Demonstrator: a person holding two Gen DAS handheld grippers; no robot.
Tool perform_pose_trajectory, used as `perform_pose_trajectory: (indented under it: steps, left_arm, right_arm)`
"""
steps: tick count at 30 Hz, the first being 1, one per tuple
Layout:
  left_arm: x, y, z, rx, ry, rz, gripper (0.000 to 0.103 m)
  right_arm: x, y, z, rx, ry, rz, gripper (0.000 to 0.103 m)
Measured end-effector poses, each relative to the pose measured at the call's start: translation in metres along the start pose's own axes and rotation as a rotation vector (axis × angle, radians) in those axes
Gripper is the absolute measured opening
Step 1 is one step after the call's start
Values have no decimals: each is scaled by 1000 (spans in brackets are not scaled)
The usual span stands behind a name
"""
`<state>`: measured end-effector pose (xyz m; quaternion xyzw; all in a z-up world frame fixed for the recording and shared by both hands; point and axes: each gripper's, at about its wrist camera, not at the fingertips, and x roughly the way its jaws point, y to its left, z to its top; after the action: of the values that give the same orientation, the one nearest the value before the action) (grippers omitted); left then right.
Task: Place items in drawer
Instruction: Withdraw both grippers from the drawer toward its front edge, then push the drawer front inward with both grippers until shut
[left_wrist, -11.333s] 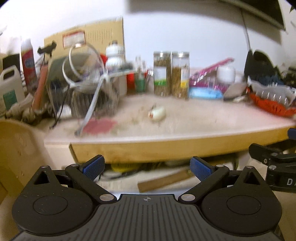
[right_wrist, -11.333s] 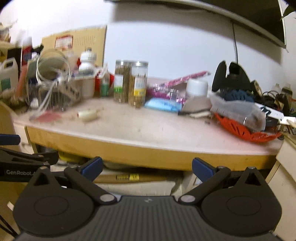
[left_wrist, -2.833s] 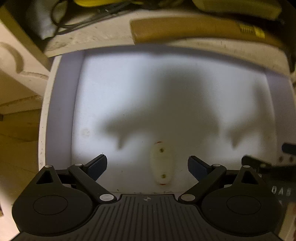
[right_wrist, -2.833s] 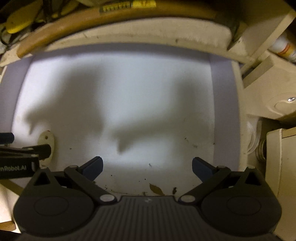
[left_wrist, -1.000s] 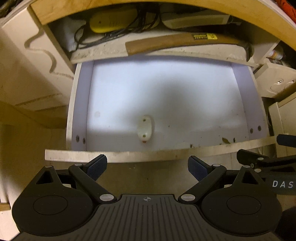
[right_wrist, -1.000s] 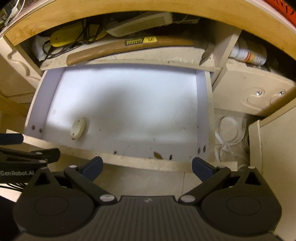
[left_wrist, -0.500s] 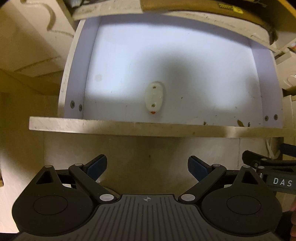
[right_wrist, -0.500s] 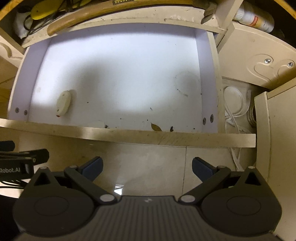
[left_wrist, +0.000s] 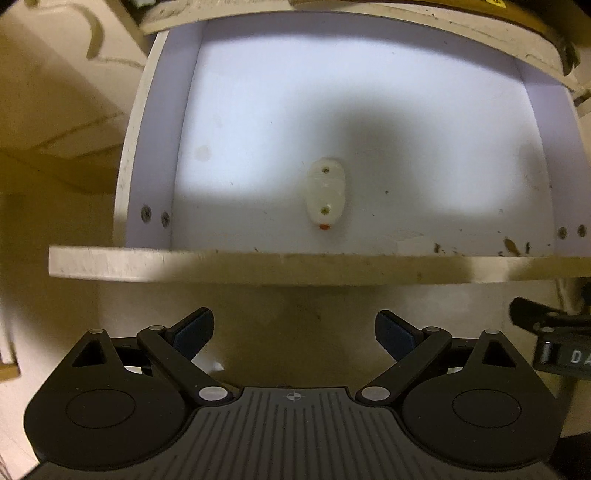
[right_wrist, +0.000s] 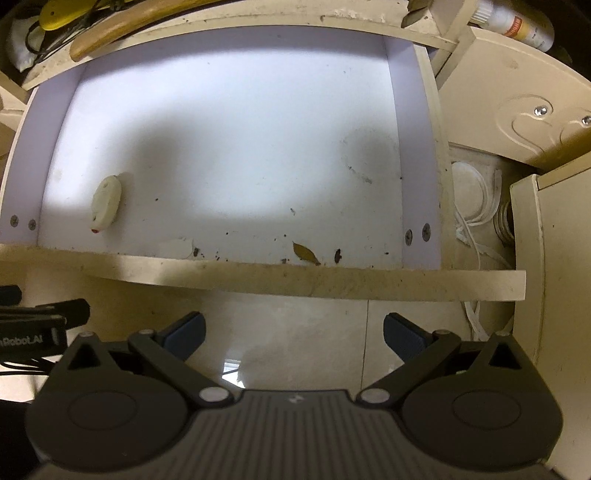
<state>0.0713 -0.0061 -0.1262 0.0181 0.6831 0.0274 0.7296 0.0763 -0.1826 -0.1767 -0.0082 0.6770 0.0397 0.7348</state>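
Note:
A small cream oval item (left_wrist: 325, 195) with two screw holes and a red tip lies on the white floor of the pulled-out drawer (left_wrist: 155, 147), near its front. It also shows in the right wrist view (right_wrist: 106, 204), at the drawer's (right_wrist: 413, 147) left front. My left gripper (left_wrist: 294, 332) is open and empty, below the drawer's front panel (left_wrist: 258, 266). My right gripper (right_wrist: 293, 334) is open and empty, in front of the front panel (right_wrist: 332, 282) over the floor tiles.
A wooden handle (right_wrist: 122, 26) and a yellow tool (right_wrist: 62, 13) lie on the shelf behind the drawer. A cream cabinet (right_wrist: 554, 277) stands to the right, with white cord (right_wrist: 476, 199) beside it. A dry leaf (right_wrist: 306, 253) and crumbs lie at the drawer's front.
Both grippers have pulled back and now look down on the drawer from closer to its front panel. The cream item has stayed in the drawer. Both grippers remain open.

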Motion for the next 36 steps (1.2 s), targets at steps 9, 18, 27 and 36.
perform_pose_trajectory:
  steps: [9, 18, 27, 36]
  left_arm:
    - [0, 0, 11, -8, -23, 22, 97]
    - [2, 0, 13, -10, -41, 33, 97]
    - [1, -2, 11, -9, -72, 50, 96]
    - [-1, -4, 4, -13, -129, 66, 96]
  right_arm:
    - [1, -4, 7, 33, -28, -11, 103]
    - [0, 0, 9, 30, -52, -31, 103]
    - [-2, 2, 17, 28, -78, -45, 103]
    - [-2, 4, 29, 24, -123, -61, 103]
